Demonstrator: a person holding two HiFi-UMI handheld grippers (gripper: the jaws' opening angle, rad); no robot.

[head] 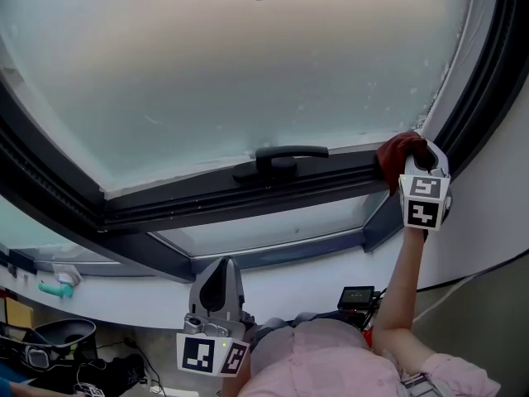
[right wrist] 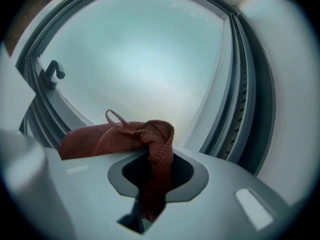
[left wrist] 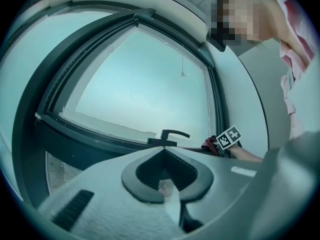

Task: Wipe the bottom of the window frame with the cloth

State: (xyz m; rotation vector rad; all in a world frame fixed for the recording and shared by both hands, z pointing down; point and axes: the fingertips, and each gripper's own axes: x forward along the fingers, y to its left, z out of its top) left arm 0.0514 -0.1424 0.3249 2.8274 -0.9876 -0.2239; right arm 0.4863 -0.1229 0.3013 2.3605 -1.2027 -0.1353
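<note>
Cloth (head: 402, 149) dark red; window frame (head: 207, 203) dark grey; handle (head: 285, 156) black; shirt (head: 331, 359) pale pink.

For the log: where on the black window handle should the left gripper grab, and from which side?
Probably the window handle's free lever, from the room side. It runs sideways clear of the frame, which seems to leave space above and below for the left gripper to close on it.

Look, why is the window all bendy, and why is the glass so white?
Head view: the frame bows like an arch; the glass is evenly milky, no glare. Left gripper view: the wide lens curves the frame rounder, edges dark. Right gripper view: the cloth is sharp, corners go black.
</note>
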